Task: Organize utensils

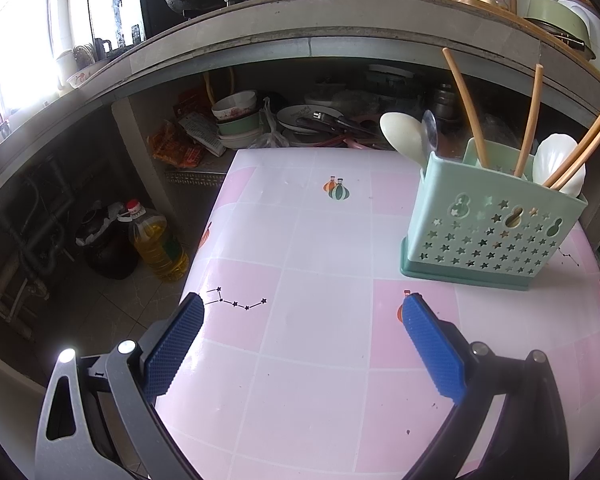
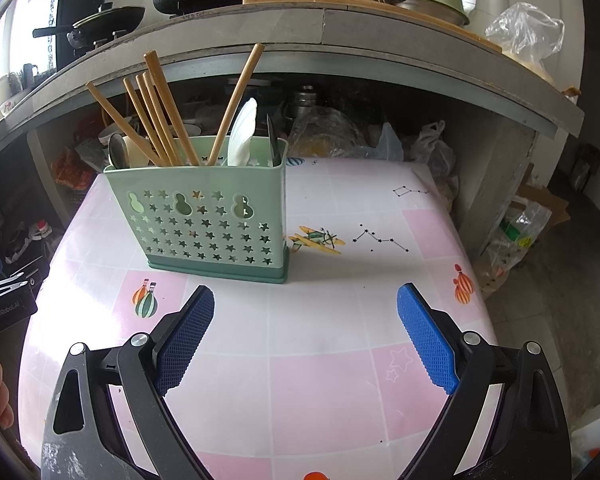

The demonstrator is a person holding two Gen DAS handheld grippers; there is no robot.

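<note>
Both tongs gape, green caddy ahead.

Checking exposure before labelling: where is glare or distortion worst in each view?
Left wrist view: the window is blown out white and the counter edge bows. Right wrist view: milder glare at upper left, counter edge curved, utensil caddy sharp.

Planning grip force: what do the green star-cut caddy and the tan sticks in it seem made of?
The green star-perforated utensil caddy looks like moulded plastic, matte: uniform colour, clean cut-outs. The tan chopsticks look like wood or bamboo, unvarnished; the exact kind is unclear.
</note>
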